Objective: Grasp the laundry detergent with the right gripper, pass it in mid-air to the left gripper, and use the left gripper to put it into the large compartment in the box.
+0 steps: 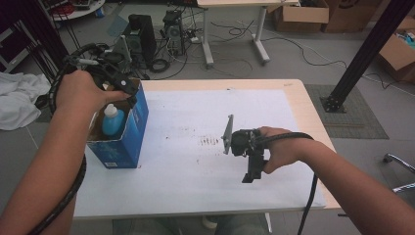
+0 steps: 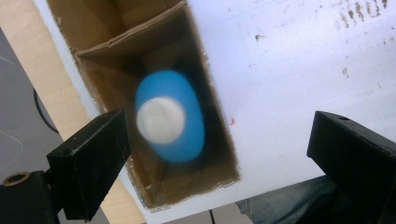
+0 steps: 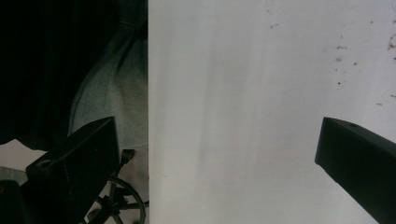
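Observation:
An open-topped blue cardboard box (image 1: 122,142) stands at the left of the white-covered table (image 1: 195,112). Inside it a light blue bottle (image 1: 112,121) with a white cap stands upright. My left gripper (image 1: 128,94) hangs just above the box's far rim. In the left gripper view it (image 2: 219,154) looks straight down into the box (image 2: 112,42). Its jaws stand wide apart, and the bottle (image 2: 170,116) lies below them, untouched. My right gripper (image 1: 250,174) points down over the table's front right part. It (image 3: 219,158) is open, with nothing between its jaws.
Brown smudges (image 1: 209,141) mark the table's middle. Beyond the far edge the floor holds computer towers (image 1: 142,36), cables, a desk's legs and cardboard boxes (image 1: 301,14). A black post (image 1: 364,54) rises at the right, and white cloth (image 1: 17,98) lies at the left.

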{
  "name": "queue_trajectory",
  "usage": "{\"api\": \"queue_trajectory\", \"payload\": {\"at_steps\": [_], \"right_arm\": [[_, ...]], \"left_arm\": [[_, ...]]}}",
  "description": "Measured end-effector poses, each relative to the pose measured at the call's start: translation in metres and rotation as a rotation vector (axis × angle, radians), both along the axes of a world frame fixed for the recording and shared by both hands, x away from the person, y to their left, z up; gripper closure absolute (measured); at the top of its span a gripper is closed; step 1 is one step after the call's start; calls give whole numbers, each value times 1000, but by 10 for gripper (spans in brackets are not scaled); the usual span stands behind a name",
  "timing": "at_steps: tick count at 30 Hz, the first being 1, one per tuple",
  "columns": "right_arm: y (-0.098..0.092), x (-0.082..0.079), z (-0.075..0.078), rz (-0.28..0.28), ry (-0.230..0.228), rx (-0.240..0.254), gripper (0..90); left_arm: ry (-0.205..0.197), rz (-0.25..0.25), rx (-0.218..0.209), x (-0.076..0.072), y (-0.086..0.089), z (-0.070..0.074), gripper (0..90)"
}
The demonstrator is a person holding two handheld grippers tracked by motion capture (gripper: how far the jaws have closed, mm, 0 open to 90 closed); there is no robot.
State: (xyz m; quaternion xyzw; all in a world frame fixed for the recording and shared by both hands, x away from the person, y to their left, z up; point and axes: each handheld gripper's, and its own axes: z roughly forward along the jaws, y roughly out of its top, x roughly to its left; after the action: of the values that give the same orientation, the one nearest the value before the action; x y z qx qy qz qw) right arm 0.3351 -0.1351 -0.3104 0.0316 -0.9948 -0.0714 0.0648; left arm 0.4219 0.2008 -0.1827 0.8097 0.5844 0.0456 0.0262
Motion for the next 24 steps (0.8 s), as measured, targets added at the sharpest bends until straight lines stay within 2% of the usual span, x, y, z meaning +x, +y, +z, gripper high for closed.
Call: {"api": "queue_trajectory", "payload": {"at_steps": [3, 8, 9, 10, 11, 12, 13, 14, 15, 16, 18, 19, 20, 22, 23, 24], "right_arm": [[0, 0, 0, -2, 2, 0, 0], [-1, 1, 1, -4, 3, 1, 0], [-1, 1, 1, -6, 3, 0, 0], [-1, 1, 1, -6, 3, 0, 0], [-1, 1, 2, -8, 4, 1, 0], [-2, 1, 2, -10, 4, 0, 0], [-2, 1, 2, -10, 3, 0, 0], [-2, 1, 2, -10, 3, 0, 0], [-2, 2, 3, -12, 2, 0, 0], [-2, 2, 3, -12, 2, 0, 0], [-2, 2, 4, -15, 1, -1, 0], [-2, 3, 6, -20, 0, -1, 0], [-3, 4, 7, -22, -1, 0, 0], [-3, 5, 8, -27, -2, 1, 0], [-4, 7, 10, -38, -3, -3, 0], [-5, 8, 10, -41, -3, -1, 0]], "left_arm": [[5, -23, 0, 0, -5, 2, 52], [11, -70, -24, -1, -14, 6, 34], [24, -98, -37, -1, -18, 6, 9], [24, -98, -37, -1, -18, 6, 4], [30, -139, -53, -2, -23, 6, 3], [30, -139, -53, -2, -23, 6, 4], [35, -176, -61, -3, -29, 5, 2], [35, -176, -61, -3, -29, 5, 2], [47, -213, -65, -3, -35, 3, 2], [47, -213, -65, -3, -35, 3, 1], [59, -264, -69, -3, -41, 1, 1], [75, -315, -73, -3, -48, -1, 1], [75, -315, -73, -3, -48, -1, 1], [108, -368, -62, -3, -56, -5, 1], [124, -426, -59, -5, -65, -8, 1], [124, -426, -59, -5, -65, -8, 1]]}}
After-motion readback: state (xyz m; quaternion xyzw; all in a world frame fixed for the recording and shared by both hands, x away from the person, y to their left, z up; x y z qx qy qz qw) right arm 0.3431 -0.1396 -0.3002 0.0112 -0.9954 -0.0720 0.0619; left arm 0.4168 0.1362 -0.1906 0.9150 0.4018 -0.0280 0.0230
